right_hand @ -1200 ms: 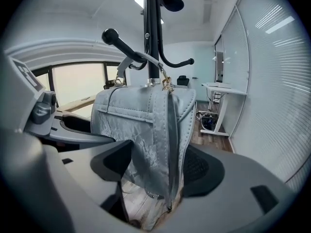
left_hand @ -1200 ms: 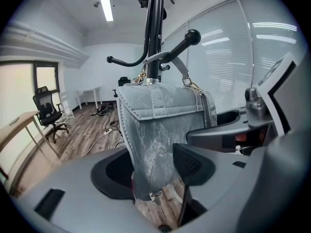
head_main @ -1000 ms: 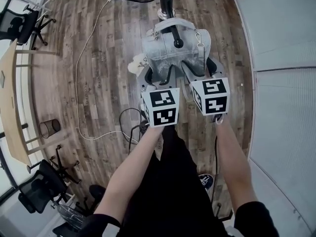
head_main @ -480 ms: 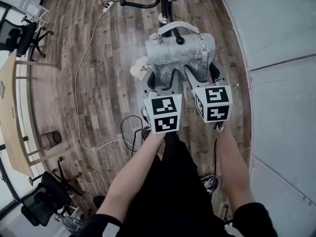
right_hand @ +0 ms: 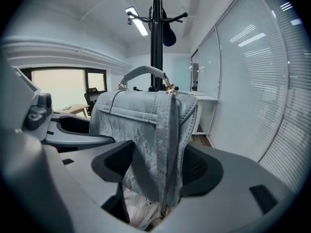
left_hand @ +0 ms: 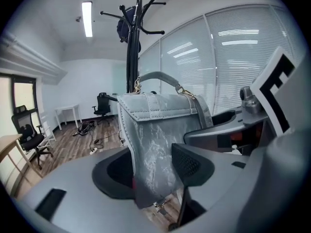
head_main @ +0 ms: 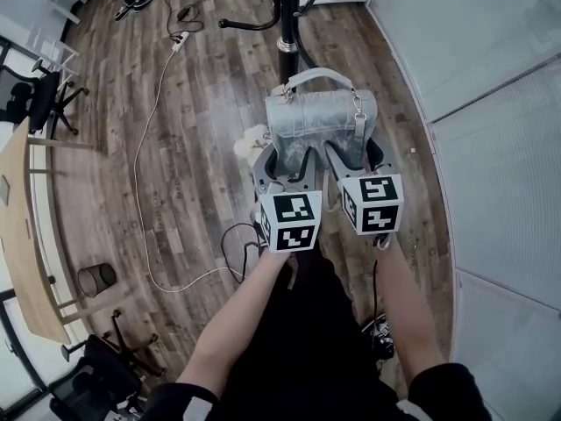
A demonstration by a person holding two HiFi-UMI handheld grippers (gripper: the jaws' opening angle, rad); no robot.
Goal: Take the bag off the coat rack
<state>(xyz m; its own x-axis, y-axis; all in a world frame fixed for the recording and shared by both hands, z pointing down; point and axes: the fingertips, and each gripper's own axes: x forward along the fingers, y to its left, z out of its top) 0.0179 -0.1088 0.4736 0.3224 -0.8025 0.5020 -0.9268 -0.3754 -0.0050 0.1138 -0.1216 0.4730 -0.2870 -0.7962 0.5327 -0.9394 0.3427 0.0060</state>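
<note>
Above the wood floor (head_main: 193,147), near the coat rack (head_main: 287,11), left gripper (head_main: 287,160) and right gripper (head_main: 355,156) clamp the closed grey bag (head_main: 320,125).

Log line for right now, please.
left gripper: shut on bag | right gripper: shut on bag | bag: held upright, handle clear of coat rack
</note>
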